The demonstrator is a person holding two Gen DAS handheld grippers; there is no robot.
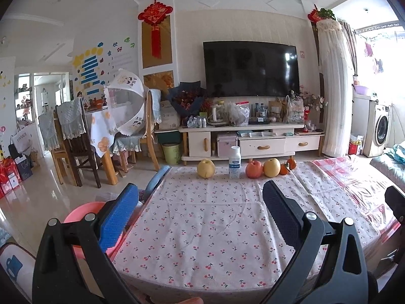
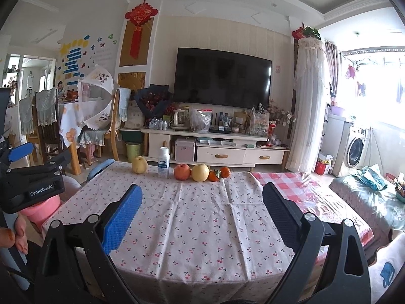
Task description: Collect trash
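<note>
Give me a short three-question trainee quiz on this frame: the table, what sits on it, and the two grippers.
1. True or false: the white bottle stands upright among the fruit at the far edge of the table.
2. Which lies directly right of the red apple? A) a yellow pear B) a cup C) a knife
3. Fill in: beside the table's left edge sits a pink ____.

Key
1. True.
2. A.
3. Basin. Both the left gripper and the right gripper are open and hold nothing.
</note>
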